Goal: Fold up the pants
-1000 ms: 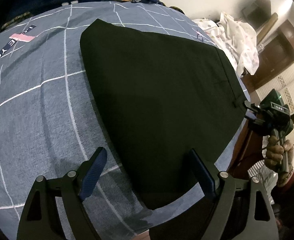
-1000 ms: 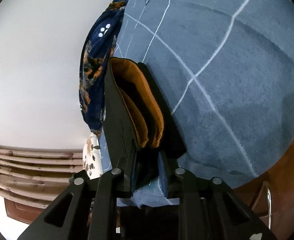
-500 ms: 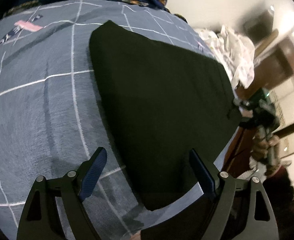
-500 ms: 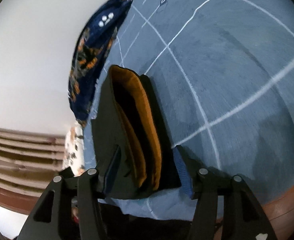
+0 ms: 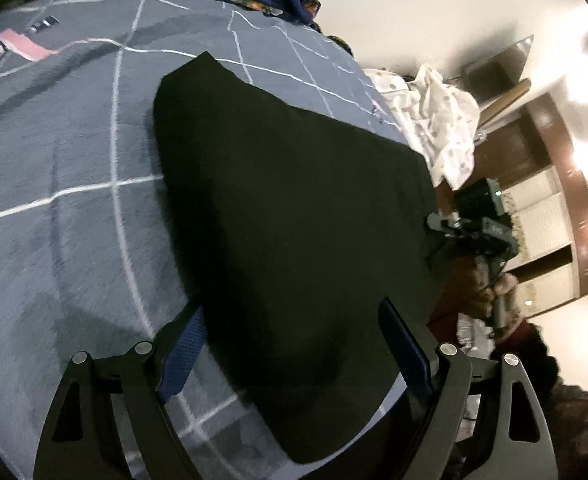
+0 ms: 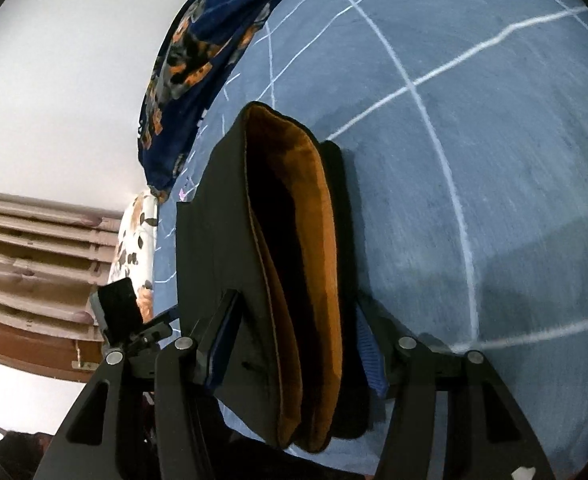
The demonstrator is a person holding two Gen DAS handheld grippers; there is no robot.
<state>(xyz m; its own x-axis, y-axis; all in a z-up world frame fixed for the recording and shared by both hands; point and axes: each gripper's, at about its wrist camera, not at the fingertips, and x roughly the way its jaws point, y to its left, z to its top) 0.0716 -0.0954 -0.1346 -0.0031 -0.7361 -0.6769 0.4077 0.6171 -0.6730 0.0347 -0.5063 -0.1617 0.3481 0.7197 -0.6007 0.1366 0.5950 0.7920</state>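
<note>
Two tools were in my hands, one on each side of the folded pants (image 5: 294,220), which lay flat on the bed (image 5: 74,160), a dark slab filling the middle of the left wrist view. My left tool (image 5: 290,352) stood released, its blue pads wide apart in the lower part of that frame, with the near corner of the pants lying between them but neither pad pressing on the cloth. At the right edge of the same view my right tool (image 5: 446,226) sat at the far edge of the pants, my hand (image 5: 498,296) gripping its handle below.

From the right wrist view the pants (image 6: 222,240) showed end-on in the centre of the frame, the folded layers stacked with an orange lining (image 6: 318,240) between black outer cloth. My right tool (image 6: 294,344) was unclenched there: its fingers (image 6: 368,350) stood either side of the stack at the bottom of the frame, with a gap on the left and the right pad too close to the cloth to tell if it touched.

The grey bedsheet with white lines (image 6: 474,140) filled the right half. A navy patterned blanket (image 6: 206,48) lay bunched at the upper left, against the wall.
</note>
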